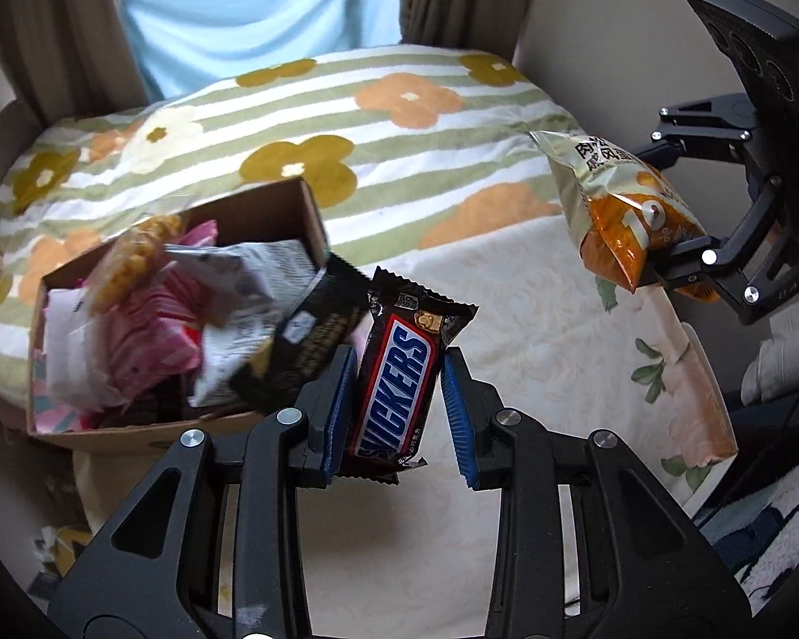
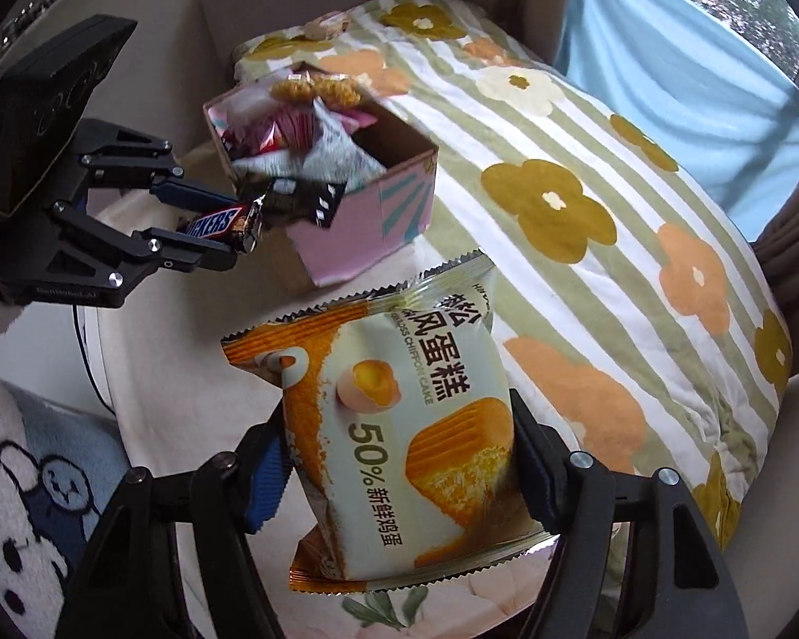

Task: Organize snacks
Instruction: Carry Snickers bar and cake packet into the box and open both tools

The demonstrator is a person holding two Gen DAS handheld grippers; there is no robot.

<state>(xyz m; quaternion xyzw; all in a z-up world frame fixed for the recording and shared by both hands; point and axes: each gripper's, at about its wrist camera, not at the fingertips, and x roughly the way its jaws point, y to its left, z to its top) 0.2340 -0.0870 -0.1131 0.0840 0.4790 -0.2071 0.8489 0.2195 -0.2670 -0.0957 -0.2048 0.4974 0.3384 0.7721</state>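
- While both grippers hover beside the cardboard box [image 1: 149, 434], each one carries a snack, and the box serves as the landmark for everything else.
- Left gripper [image 1: 397, 410]: its blue-padded fingers are clamped on a Snickers bar [image 1: 399, 381], which stands nearly upright between them; the right pad looks slightly off the wrapper at its lower end, though the bar is plainly held off the surface.
- From the right wrist view, the same bar lies level in the left gripper [image 2: 242, 226], its far end just in front of the box's near corner and touching or almost touching a black packet [image 2: 314, 199] that hangs over the box wall.
- Right gripper [image 2: 399, 466]: closed on a chiffon cake packet [image 2: 399, 426], orange and pale green with a picture of an egg and a cake slice; the packet sits in front of the box, apart from it.
- In the left wrist view that packet [image 1: 620, 207] is well to the right of the box, held up by its lower end.
- Box contents: a heap of wrappers, among them pink packets [image 1: 149, 319], a white-grey pouch [image 1: 239, 298] and a clear bag of yellow snacks [image 1: 133, 255], piled above the rim.
- Beneath and behind the box lies a floral striped blanket [image 1: 399, 160]; nearer than the box, a cream cloth [image 1: 532, 351] covers the surface.
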